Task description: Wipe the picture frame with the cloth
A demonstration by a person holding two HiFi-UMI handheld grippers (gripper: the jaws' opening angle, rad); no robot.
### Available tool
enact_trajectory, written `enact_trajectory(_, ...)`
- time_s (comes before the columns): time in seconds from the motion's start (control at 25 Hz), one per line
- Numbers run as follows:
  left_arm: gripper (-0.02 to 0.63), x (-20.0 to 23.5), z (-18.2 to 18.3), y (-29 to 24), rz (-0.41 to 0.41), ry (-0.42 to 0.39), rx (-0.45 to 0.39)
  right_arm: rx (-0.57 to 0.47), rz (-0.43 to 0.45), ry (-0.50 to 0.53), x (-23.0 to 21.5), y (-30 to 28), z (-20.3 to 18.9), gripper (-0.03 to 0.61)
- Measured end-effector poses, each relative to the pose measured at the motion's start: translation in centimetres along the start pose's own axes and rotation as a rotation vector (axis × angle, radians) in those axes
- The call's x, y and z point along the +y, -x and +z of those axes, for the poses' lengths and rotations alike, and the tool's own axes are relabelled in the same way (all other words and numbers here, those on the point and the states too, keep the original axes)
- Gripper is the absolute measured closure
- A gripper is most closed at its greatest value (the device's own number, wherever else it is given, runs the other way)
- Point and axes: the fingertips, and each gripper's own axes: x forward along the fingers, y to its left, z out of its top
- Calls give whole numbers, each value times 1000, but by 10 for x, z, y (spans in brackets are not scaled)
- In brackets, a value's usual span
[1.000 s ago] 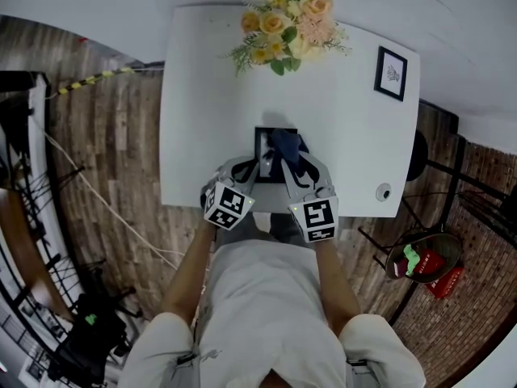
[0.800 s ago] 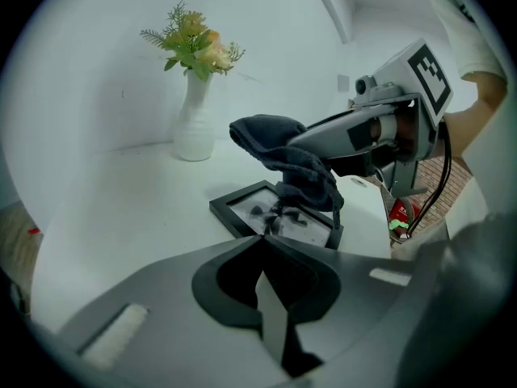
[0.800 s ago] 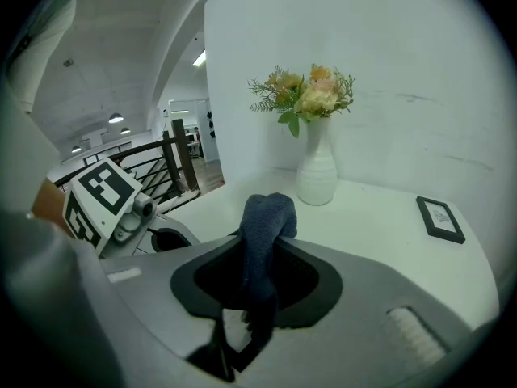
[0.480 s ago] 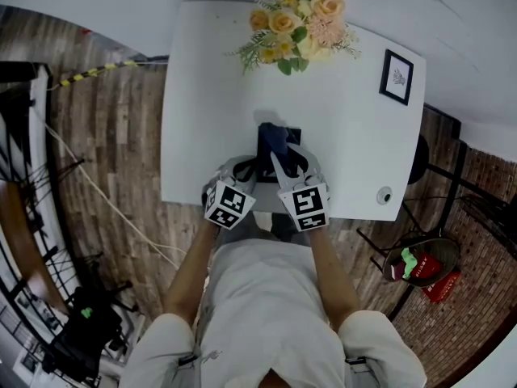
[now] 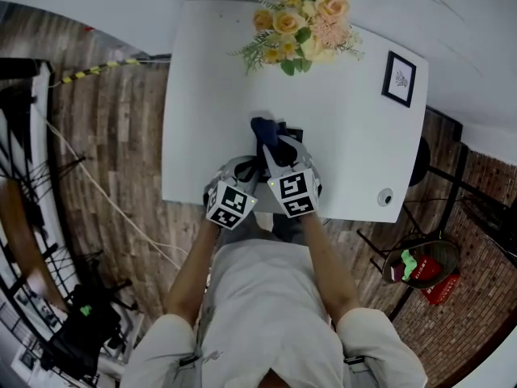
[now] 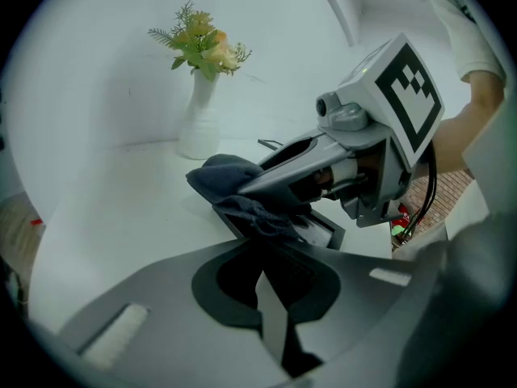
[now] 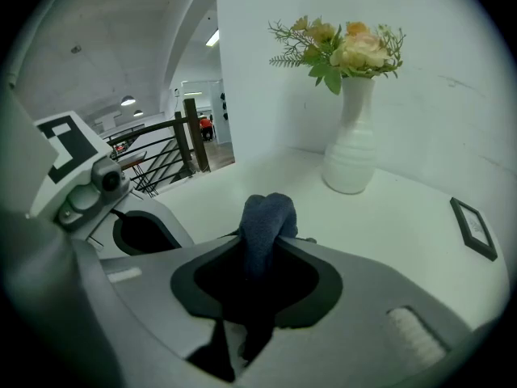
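Right gripper (image 5: 271,150) had slid left since a second ago, dragging the dark blue cloth (image 5: 262,128) clamped in its jaws across the picture frame (image 5: 294,135). The frame lay flat by the near edge of the table (image 5: 202,95), mostly hidden under cloth and grippers. Left gripper (image 5: 249,168) stayed put, pinched onto the frame's near-left edge. Flowers (image 5: 303,23) in a white vase (image 7: 351,148) stood at the far side, and a second small frame (image 5: 399,78) sat far right.
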Motion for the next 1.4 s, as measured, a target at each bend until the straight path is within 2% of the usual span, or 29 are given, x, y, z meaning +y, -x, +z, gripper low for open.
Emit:
enact_trajectory(0.28,594,-1,3,0,-2,-1,-5,86,-27,111,3,-13,-7,480)
enact_trajectory(1.0,594,-2,1,0,-23,28,-17,142,-107,136,-20,6,-23,480)
enact_trajectory(1.2,594,0,0,0,-11,13,-8,156,-138,152,-27,14,-24,480)
enact_trajectory(1.4,594,1,-2,0,-20,3,-9,164,-192,103,-46,28,-34,480)
